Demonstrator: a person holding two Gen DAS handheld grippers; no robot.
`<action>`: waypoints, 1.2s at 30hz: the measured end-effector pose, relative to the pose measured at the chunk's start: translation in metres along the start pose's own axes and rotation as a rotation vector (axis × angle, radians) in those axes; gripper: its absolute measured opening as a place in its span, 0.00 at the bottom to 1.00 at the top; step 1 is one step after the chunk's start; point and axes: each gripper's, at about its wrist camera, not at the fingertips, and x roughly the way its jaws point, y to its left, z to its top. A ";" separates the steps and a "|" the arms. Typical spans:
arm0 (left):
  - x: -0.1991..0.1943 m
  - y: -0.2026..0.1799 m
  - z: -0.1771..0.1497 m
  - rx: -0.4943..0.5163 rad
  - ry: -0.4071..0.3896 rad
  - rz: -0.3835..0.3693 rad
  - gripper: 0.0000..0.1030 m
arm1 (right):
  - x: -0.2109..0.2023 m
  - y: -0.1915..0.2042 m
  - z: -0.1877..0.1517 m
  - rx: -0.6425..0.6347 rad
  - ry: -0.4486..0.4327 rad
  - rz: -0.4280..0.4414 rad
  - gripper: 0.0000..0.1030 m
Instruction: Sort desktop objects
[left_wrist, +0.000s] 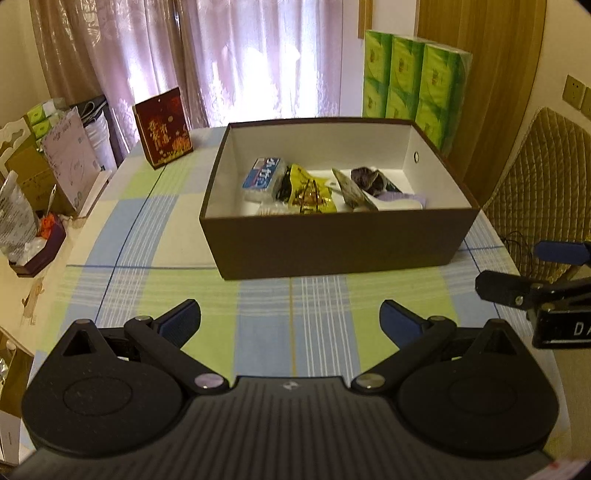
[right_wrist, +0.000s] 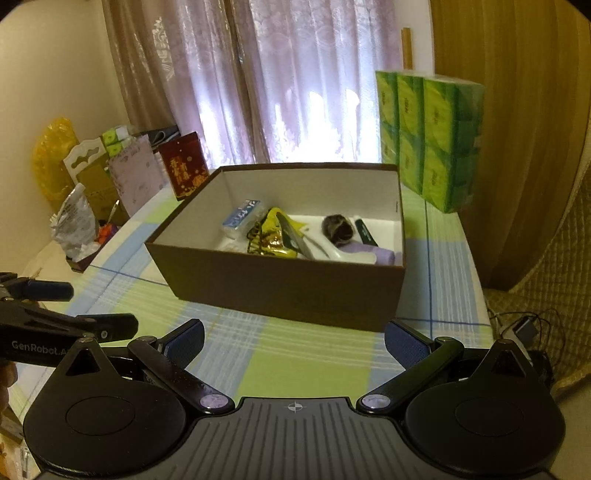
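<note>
Desktop objects — a blue tissue pack (left_wrist: 264, 173), a yellow snack bag (left_wrist: 310, 192) and a dark pouch (left_wrist: 365, 179) — already lie inside the brown box (left_wrist: 332, 243) ahead of my left hand-held gripper (left_wrist: 290, 325). Both it and the right hand-held gripper (right_wrist: 293, 345) hang spread and empty above the desk (left_wrist: 258, 332), backed off, I judge, because sorting looks finished.

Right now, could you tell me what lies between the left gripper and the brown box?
Only bare checked tablecloth separates the open left gripper from the brown box; the left wrist view shows nothing standing on that stretch.
</note>
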 end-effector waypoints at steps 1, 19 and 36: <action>0.000 -0.001 -0.002 -0.001 0.004 0.001 0.99 | -0.001 0.000 -0.001 -0.001 0.000 -0.004 0.98; -0.006 -0.013 -0.026 0.017 0.021 0.025 0.99 | -0.012 0.009 -0.028 -0.051 0.007 -0.021 0.98; -0.006 -0.021 -0.044 0.020 0.064 0.017 0.99 | -0.009 0.007 -0.052 -0.040 0.070 -0.017 0.98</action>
